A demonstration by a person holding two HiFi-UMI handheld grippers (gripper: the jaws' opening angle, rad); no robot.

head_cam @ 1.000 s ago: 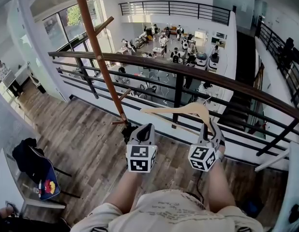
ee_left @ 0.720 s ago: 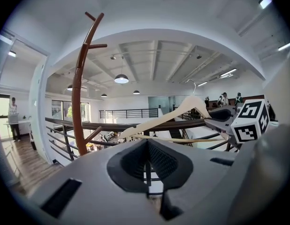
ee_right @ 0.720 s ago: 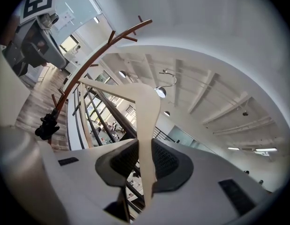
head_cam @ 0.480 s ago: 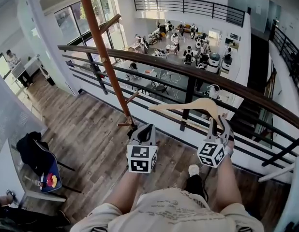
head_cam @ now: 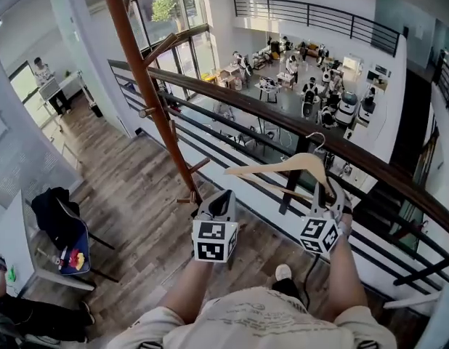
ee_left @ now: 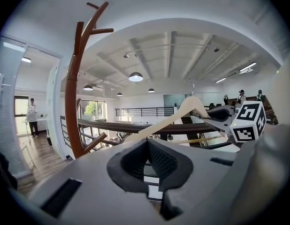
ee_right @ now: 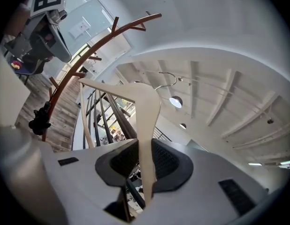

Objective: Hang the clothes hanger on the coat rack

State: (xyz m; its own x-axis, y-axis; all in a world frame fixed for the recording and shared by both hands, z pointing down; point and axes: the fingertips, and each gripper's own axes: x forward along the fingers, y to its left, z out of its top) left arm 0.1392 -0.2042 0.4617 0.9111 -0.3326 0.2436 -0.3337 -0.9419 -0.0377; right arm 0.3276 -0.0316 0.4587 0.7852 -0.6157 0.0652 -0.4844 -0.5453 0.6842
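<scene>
Head view: right tool (head_cam: 328, 193) pinches the pale wooden clothes hanger (head_cam: 282, 167) at its right shoulder arm. The hanger runs left from the jaws and sits in front of the dark railing (head_cam: 232, 102), with its metal hook (head_cam: 317, 139) pointing up. The hanger is not on the coat rack (head_cam: 148, 97), which stands well apart at the left as a brown pole with angled pegs. Left tool (head_cam: 219, 201) is empty, low near the rack's foot in the picture and beside the right tool. Left gripper view: left tool (ee_left: 146, 146) has its pads pressed together at the tips with nothing between them. The hanger (ee_left: 182, 111) hangs ahead and to the right of them, held by the right tool (ee_left: 217, 114), and the rack (ee_left: 72, 88) stands to the left, clear of the hanger. Right gripper view: right tool (ee_right: 146, 168) is clamped on the hanger (ee_right: 147, 111), whose flat arm passes straight up between both pads. The hook (ee_right: 167, 78) is above, and the rack (ee_right: 95, 48) curves across the upper left without touching the hanger.
</scene>
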